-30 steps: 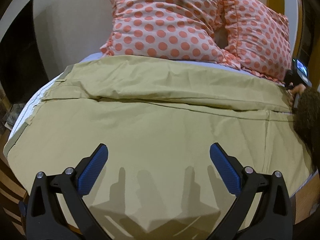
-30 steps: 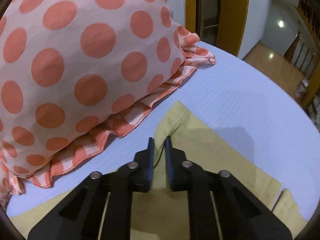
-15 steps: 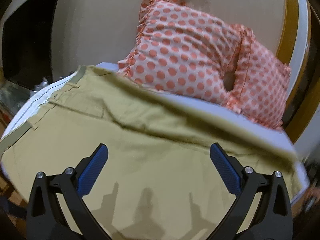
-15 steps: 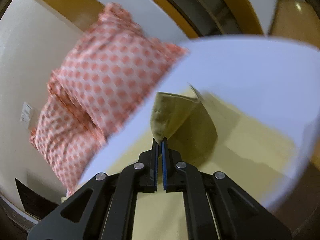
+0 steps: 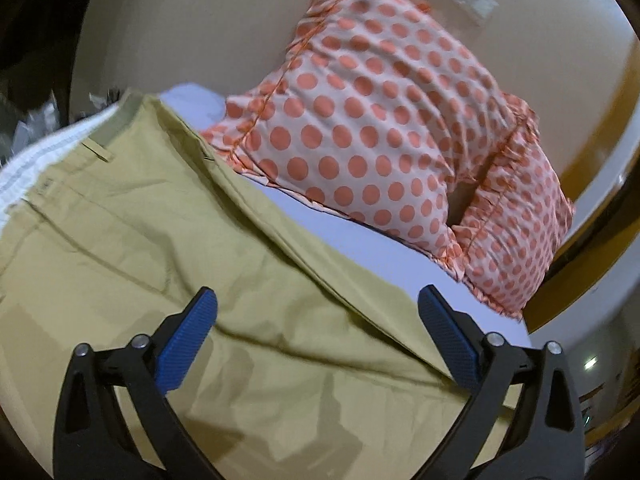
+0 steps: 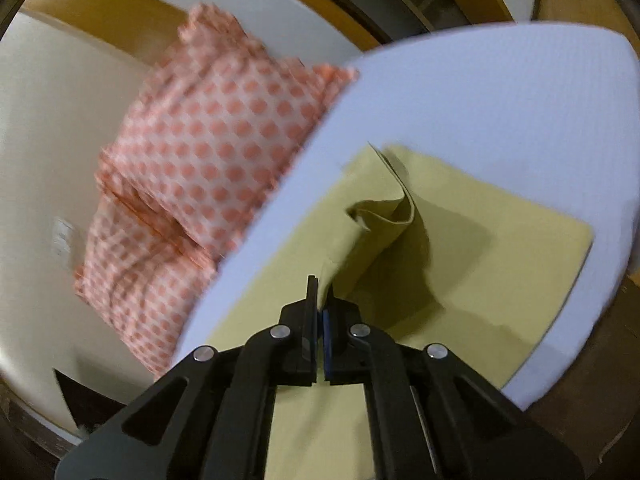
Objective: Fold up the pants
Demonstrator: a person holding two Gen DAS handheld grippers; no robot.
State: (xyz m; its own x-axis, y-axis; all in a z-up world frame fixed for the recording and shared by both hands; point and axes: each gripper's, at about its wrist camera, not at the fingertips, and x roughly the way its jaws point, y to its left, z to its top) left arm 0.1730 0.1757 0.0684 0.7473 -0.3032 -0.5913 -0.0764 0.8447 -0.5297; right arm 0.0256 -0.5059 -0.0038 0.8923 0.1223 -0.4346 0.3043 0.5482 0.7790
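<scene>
Khaki pants (image 5: pixel 168 240) lie spread on the bed, with the waistband (image 5: pixel 116 124) at the upper left of the left wrist view. My left gripper (image 5: pixel 320 340) is open and empty, hovering above the pants. In the right wrist view my right gripper (image 6: pixel 322 300) is shut on the hem of a pant leg (image 6: pixel 380 224) and holds that corner lifted above the rest of the leg (image 6: pixel 500 280), which lies flat on the sheet.
Two polka-dot pillows (image 5: pixel 380 120) lean against the wall behind the pants; they also show in the right wrist view (image 6: pixel 208 148). The pale sheet (image 6: pixel 500 100) covers the bed, whose edge (image 6: pixel 580 320) runs close on the right.
My right gripper closed on the pant leg hem and lifted it off the sheet, pulling it back. My left gripper rose and swung left, staying open.
</scene>
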